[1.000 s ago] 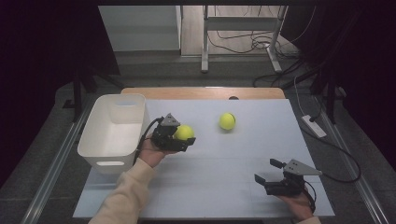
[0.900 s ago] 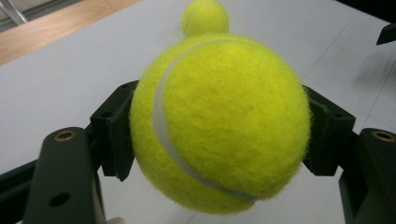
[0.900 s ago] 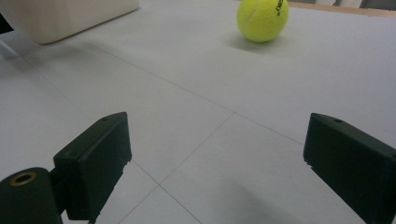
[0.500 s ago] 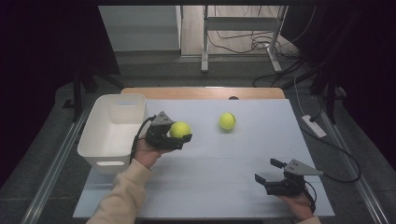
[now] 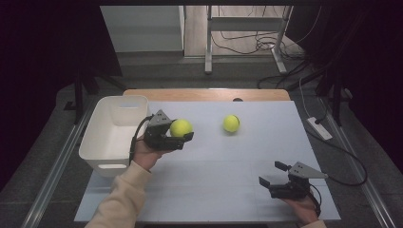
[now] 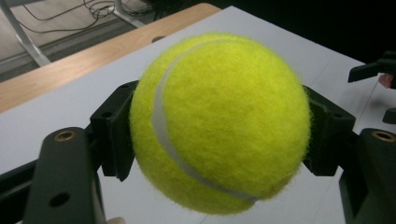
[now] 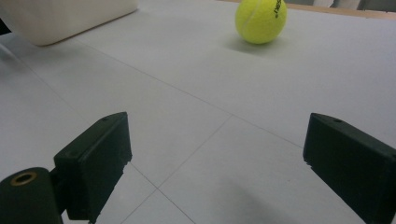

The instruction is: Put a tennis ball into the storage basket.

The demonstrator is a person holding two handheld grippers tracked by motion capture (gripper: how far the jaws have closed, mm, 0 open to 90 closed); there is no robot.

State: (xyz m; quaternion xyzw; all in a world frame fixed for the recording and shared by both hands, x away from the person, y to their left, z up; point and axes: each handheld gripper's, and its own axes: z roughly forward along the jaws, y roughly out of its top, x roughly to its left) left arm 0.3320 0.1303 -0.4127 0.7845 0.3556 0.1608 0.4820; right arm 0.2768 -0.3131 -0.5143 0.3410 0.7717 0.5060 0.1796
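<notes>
My left gripper (image 5: 180,133) is shut on a yellow tennis ball (image 5: 180,127) and holds it above the table, just right of the white bin (image 5: 97,142). In the left gripper view the ball (image 6: 219,121) is clamped between both black pads (image 6: 114,135). A second tennis ball (image 5: 231,123) lies on the table farther right; it is also at the top of the right gripper view as a ball (image 7: 260,21). My right gripper (image 5: 274,174) rests near the table's front right, open, with nothing between its pads (image 7: 95,158).
The white bin's corner (image 7: 70,18) appears at the upper left of the right gripper view. The pale table top (image 5: 214,171) has a wooden strip (image 5: 209,94) along its far edge. Cables and a white power strip (image 5: 319,128) lie on the floor beyond.
My left gripper has lifted the ball and carried it a little left, toward the bin. The right gripper and the second ball have stayed put.
</notes>
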